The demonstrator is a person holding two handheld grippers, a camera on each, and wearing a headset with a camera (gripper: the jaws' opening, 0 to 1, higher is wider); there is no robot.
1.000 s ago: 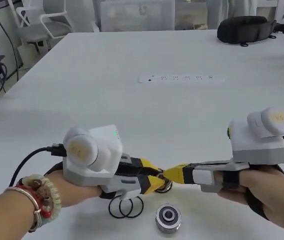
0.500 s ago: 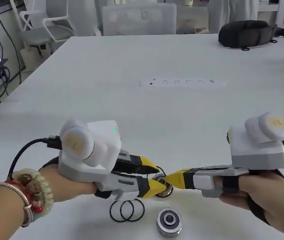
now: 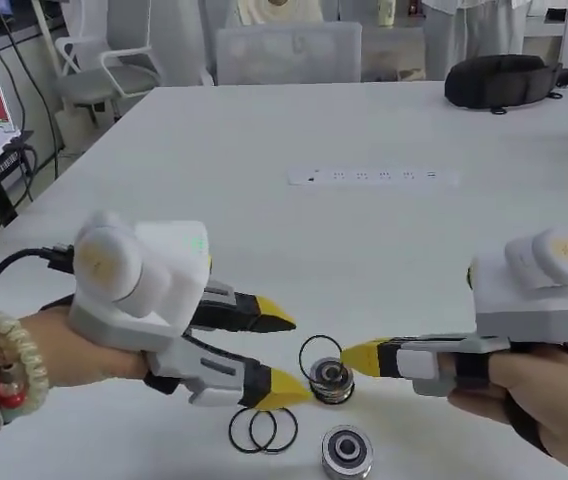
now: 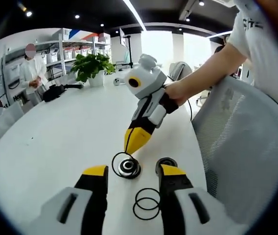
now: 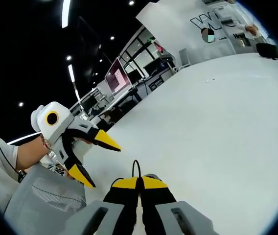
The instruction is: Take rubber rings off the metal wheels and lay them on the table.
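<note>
A metal wheel [image 3: 332, 380] stands on the white table [image 3: 364, 240], and a black rubber ring [image 3: 314, 347] rises from it in a loop. My right gripper [image 3: 352, 356] is shut on that ring; in the right gripper view the ring [image 5: 135, 168] pokes up between the shut jaws [image 5: 139, 182]. My left gripper [image 3: 282, 354] is open just left of the wheel and holds nothing. The left gripper view shows the wheel [image 4: 128, 168] ahead of the open jaws [image 4: 133, 171], with the right gripper [image 4: 135, 141] above it. A second wheel [image 3: 347, 449] and two loose rings [image 3: 262, 430] lie nearer me.
A white power strip [image 3: 372, 177] lies mid-table, and a black bag [image 3: 504, 80] sits at the far right corner. Chairs [image 3: 286, 50] stand beyond the far edge. A chair back [image 4: 242, 147] is close on the right in the left gripper view.
My left gripper has opened and drawn back left from the wheel. The right gripper has pulled the ring up off the wheel. The head camera has tilted up a little.
</note>
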